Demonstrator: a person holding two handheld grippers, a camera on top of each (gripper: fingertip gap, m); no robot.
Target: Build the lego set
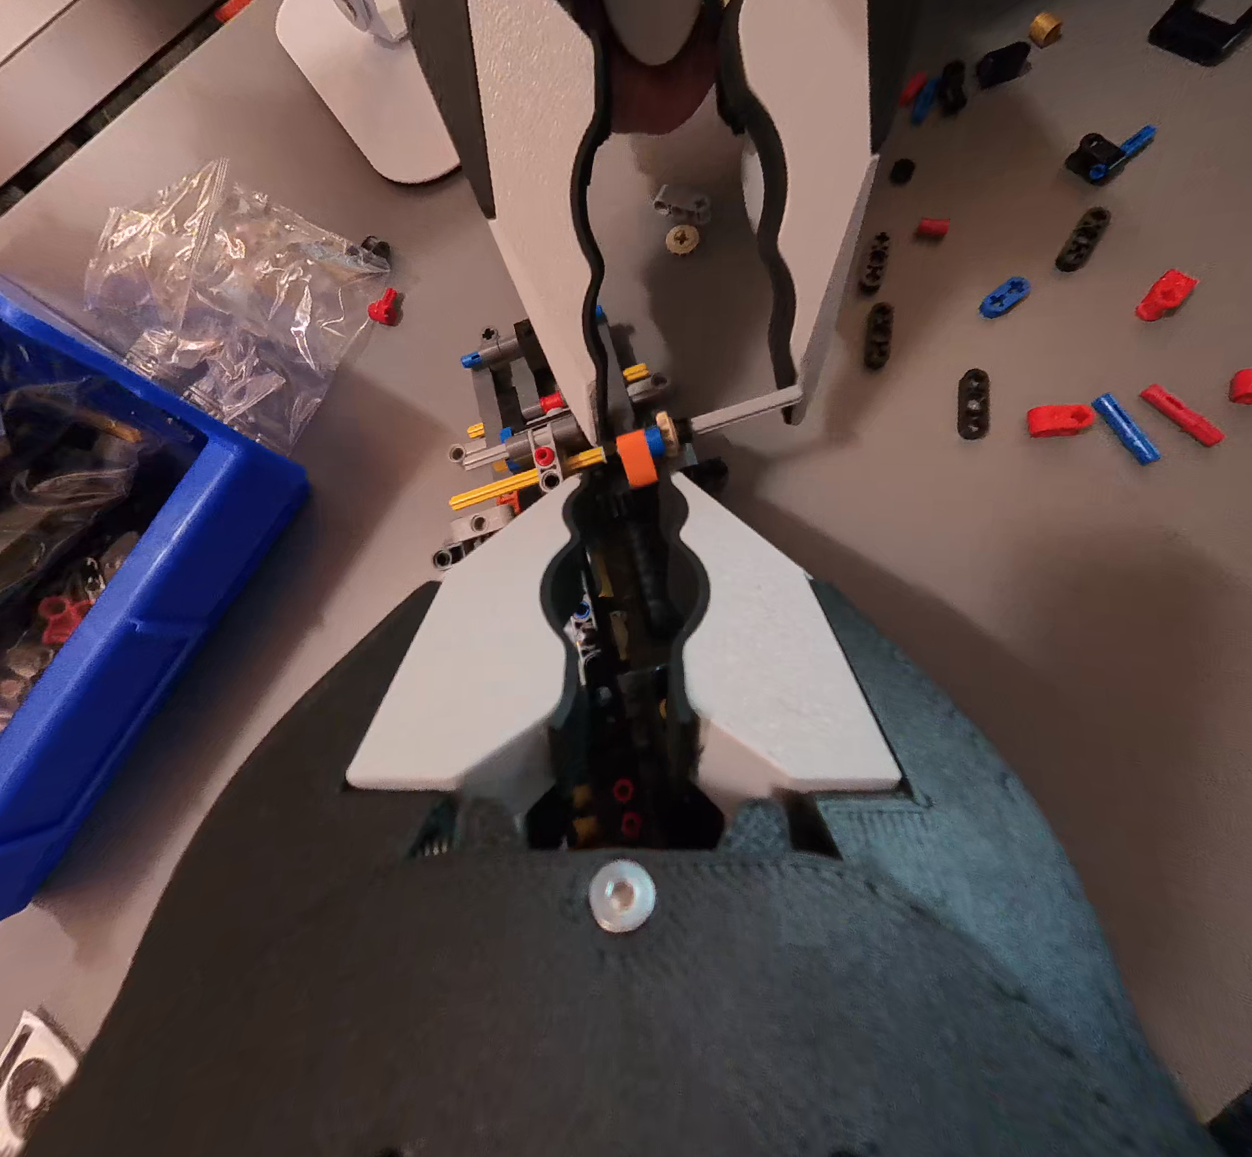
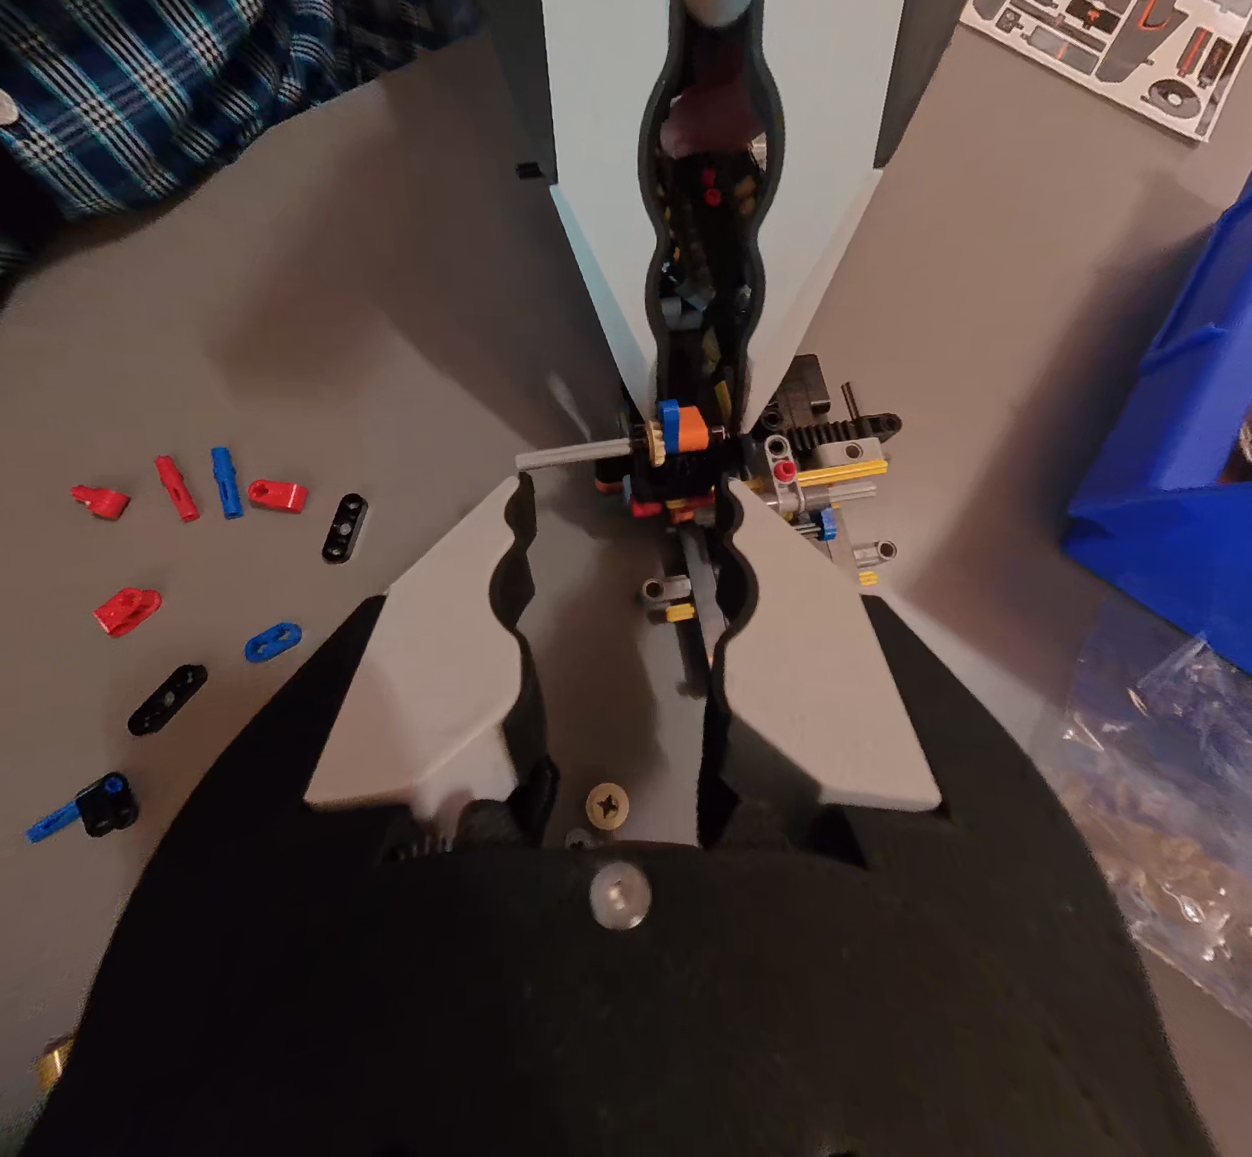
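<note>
A partly built Lego assembly of grey, black and yellow beams rests on the grey table. My left gripper is shut on its black section, just below an orange piece. A grey axle with a tan gear and blue bush sticks out sideways. My right gripper is open, facing the left gripper. It straddles the axle, with one fingertip at the axle's free end and the other against the assembly. The right gripper also shows in the left wrist view.
Loose red, blue and black pieces lie scattered on one side. A blue bin and clear plastic bags sit on the other. A tan gear lies under my right gripper. A sticker sheet and a plaid sleeve lie beyond. My left and right fingertips are right by each other. Between my right fingertips and the tan gear there is roughly 10 cm. It turns up in the left wrist view as well.
</note>
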